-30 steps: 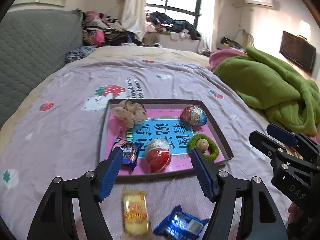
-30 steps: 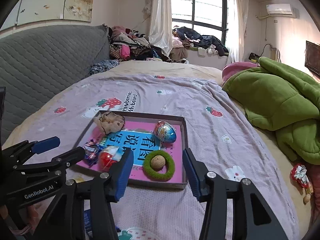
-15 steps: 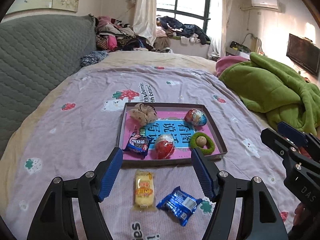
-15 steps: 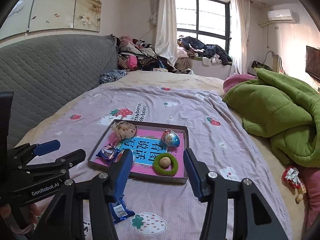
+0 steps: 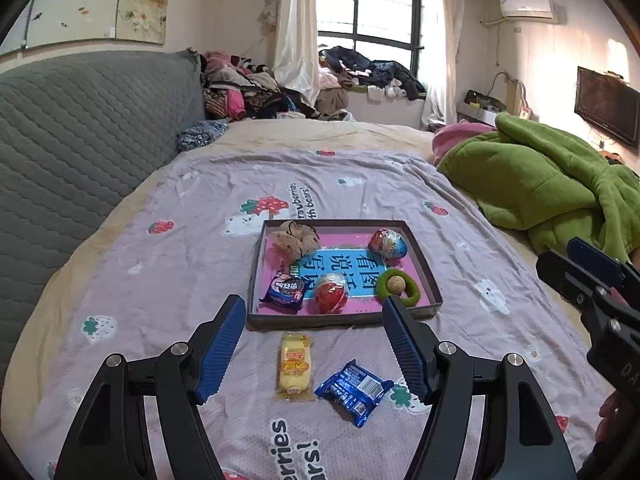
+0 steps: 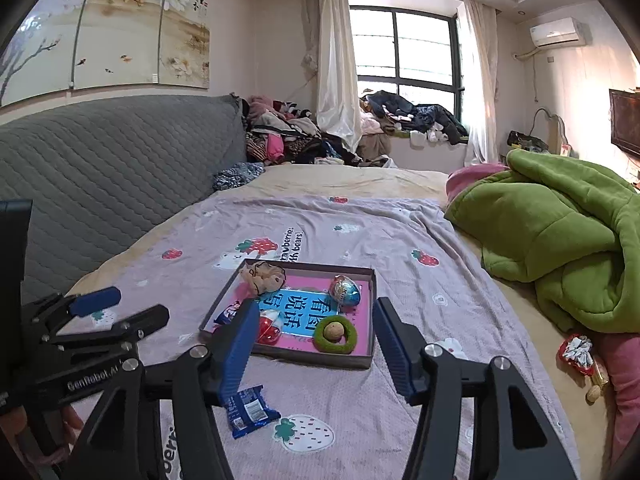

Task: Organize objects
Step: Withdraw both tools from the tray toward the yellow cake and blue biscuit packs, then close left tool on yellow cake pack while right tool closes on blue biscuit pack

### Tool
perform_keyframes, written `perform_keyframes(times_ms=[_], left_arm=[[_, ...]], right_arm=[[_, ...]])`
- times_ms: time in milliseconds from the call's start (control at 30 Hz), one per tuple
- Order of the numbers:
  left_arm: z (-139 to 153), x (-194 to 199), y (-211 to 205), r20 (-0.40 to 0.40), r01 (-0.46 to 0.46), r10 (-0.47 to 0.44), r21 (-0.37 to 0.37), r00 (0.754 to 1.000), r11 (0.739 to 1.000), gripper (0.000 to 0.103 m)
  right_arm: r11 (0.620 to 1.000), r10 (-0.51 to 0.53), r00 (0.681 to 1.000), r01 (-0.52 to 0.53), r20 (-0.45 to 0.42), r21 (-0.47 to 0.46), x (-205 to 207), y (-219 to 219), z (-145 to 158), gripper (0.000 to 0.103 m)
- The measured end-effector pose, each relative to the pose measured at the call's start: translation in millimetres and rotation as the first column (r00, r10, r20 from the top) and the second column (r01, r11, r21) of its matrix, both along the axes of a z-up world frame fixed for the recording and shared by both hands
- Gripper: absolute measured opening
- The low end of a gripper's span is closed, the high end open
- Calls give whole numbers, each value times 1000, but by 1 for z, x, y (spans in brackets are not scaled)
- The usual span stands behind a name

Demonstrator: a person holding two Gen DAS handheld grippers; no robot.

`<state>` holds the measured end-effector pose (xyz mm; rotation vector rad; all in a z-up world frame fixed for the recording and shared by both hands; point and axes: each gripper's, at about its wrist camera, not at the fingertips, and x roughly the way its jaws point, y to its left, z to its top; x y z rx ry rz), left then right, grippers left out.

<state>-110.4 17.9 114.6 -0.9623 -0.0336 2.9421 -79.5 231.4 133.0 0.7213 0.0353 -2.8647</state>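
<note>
the left hand-held gripper (image 5: 314,328) hangs wide and empty above the bed (image 5: 180,240). the right hand-held gripper (image 6: 316,328) holds nothing, its jaws opening. ahead lies the shallow box (image 5: 424,264), with a scrunchie (image 5: 294,237), two foil eggs (image 5: 387,243), a green ring (image 5: 398,288) and a snack packet (image 5: 285,288) inside. just before it lie a yellow cake packet (image 5: 295,364) and a blue wrapper (image 5: 354,392).

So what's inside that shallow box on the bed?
The shallow box holds a brown scrunchie, two foil eggs, a blue snack packet and a green ring around a small ball. They partly cover its printed pink floor.
</note>
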Motion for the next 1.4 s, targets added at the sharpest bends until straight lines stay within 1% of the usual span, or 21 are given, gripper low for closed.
perform_keyframes(times_ms=[133, 233, 367, 500, 633, 700, 767, 833, 967, 1033, 1200, 1400], left_arm=[[4, 9, -5, -6, -3, 3, -12, 1000, 1000, 72], [-2, 10, -11, 6, -9, 9, -26, 1000, 1000, 72], [-20, 8, -22, 52, -15, 16, -32, 999, 999, 72], [-44, 2, -28, 103, -21, 25, -37, 994, 999, 72], [-68, -10, -33, 155, -16, 20, -26, 988, 1000, 72], [-79, -16, -34, 177, -10, 13, -18, 984, 1000, 72], [-88, -22, -35, 195, -10, 13, -16, 981, 1000, 72], [-96, -27, -36, 210, -11, 14, -11, 978, 1000, 72], [-111, -36, -38, 234, -10, 9, 4, 972, 1000, 72], [-116, -42, -38, 244, -7, 6, 5, 970, 1000, 72], [-131, -56, -38, 272, 0, -3, 10, 962, 1000, 72], [-144, -73, -33, 295, 16, -21, 20, 955, 1000, 72]], right_arm=[[999, 38, 999, -38, 10, -5, 11, -1, -1, 62], [998, 70, 997, -70, 35, 6, 13, -7, -8, 62], [994, 94, 992, -99, 83, 49, 11, -21, -26, 63], [988, 132, 983, -140, 125, 60, 7, -34, -46, 63], [979, 174, 971, -189, 166, 78, 1, -49, -67, 63], [972, 192, 964, -213, 183, 103, -1, -56, -80, 63], [967, 195, 960, -222, 201, 124, -5, -62, -93, 63], [966, 199, 956, -228, 215, 121, -10, -64, -103, 63], [963, 217, 946, -247, 239, 103, -21, -67, -122, 63], [958, 227, 940, -262, 253, 112, -25, -70, -130, 63], [939, 262, 920, -312, 290, 141, -34, -82, -155, 63], [919, 309, 892, -369, 329, 137, -47, -93, -178, 63]])
